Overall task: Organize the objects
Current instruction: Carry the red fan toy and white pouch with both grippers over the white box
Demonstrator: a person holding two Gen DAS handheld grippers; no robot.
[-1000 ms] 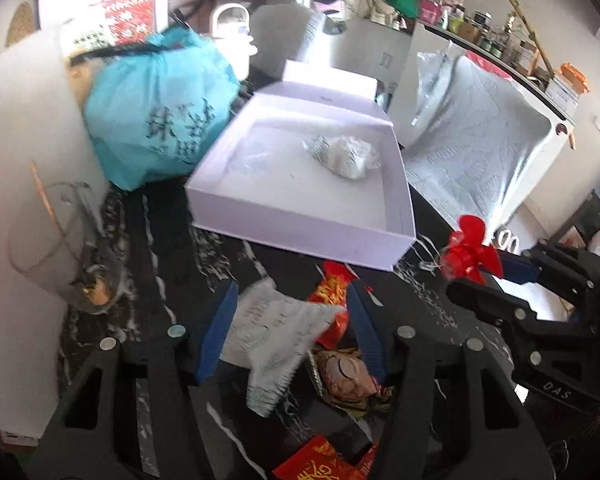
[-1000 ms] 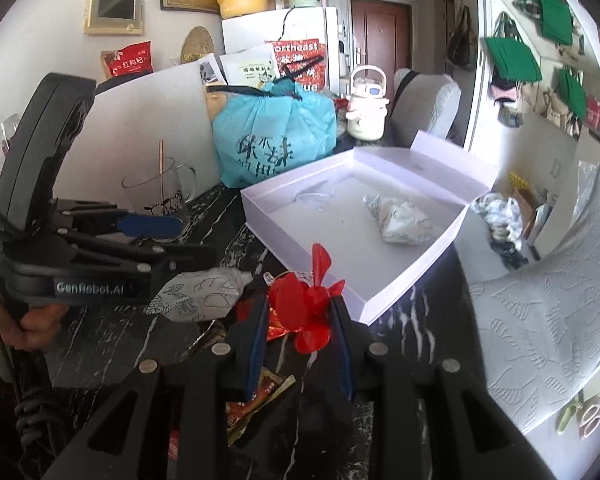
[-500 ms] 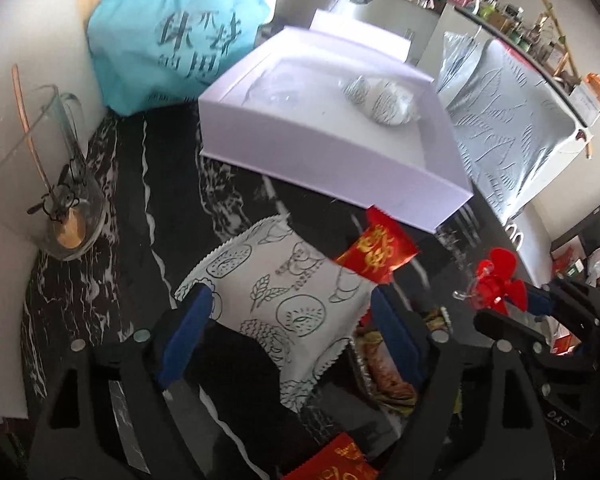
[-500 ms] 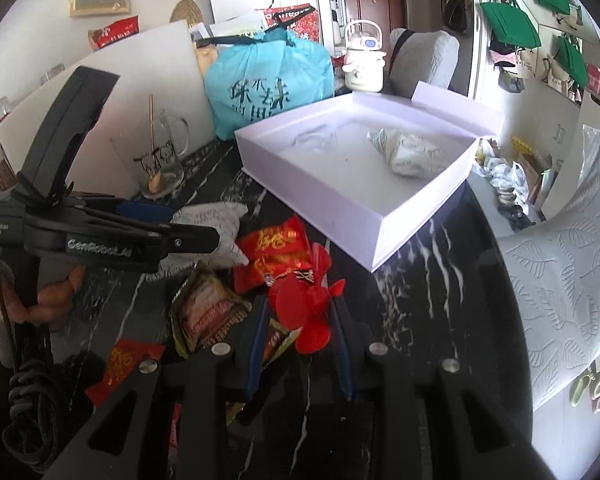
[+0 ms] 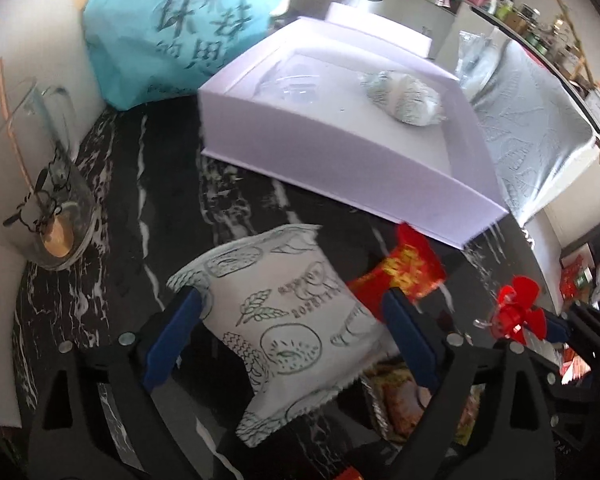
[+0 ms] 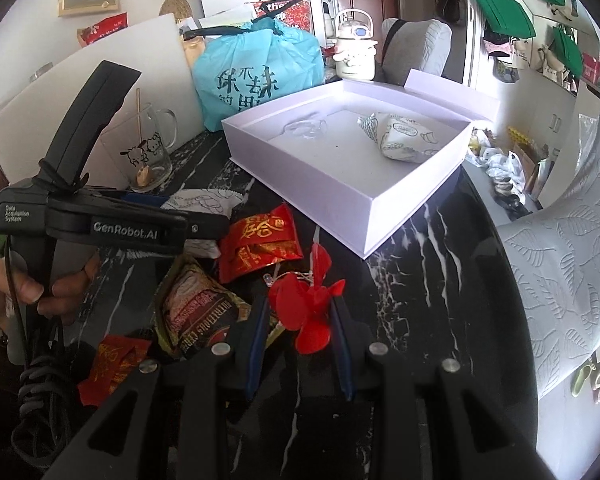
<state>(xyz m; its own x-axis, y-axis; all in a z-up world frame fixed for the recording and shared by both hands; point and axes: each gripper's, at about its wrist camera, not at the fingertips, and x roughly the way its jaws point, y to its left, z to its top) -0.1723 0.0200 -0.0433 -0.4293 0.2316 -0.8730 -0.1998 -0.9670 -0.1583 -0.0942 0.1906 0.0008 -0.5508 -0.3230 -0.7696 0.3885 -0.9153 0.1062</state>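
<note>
My left gripper (image 5: 288, 320) points down at the black marble table, and its jaws are opening. A white snack packet with green drawings (image 5: 284, 328) lies flat between the blue pads, which do not squeeze it. To the right, my right gripper (image 6: 300, 304) is shut on a small red fan toy (image 6: 308, 312), seen also as the red fan (image 5: 516, 308). An open pale lilac box (image 6: 320, 188) stands behind, holding another white packet (image 6: 400, 136) and a clear plastic piece (image 6: 304, 128). A red packet (image 6: 260, 240) lies just in front of the box.
A brown snack packet (image 6: 200, 308) and a second red packet (image 6: 112, 364) lie near my grippers. A teal bag (image 5: 180, 28) and a glass mug with a stick (image 5: 40, 200) stand at the left by a white board. White embossed cloth (image 6: 560, 260) hangs on the right.
My left gripper has come down and its jaws have spread wide. The white packet, pinched and crumpled before, now lies flat on the table. The right gripper has sunk a little with the fan.
</note>
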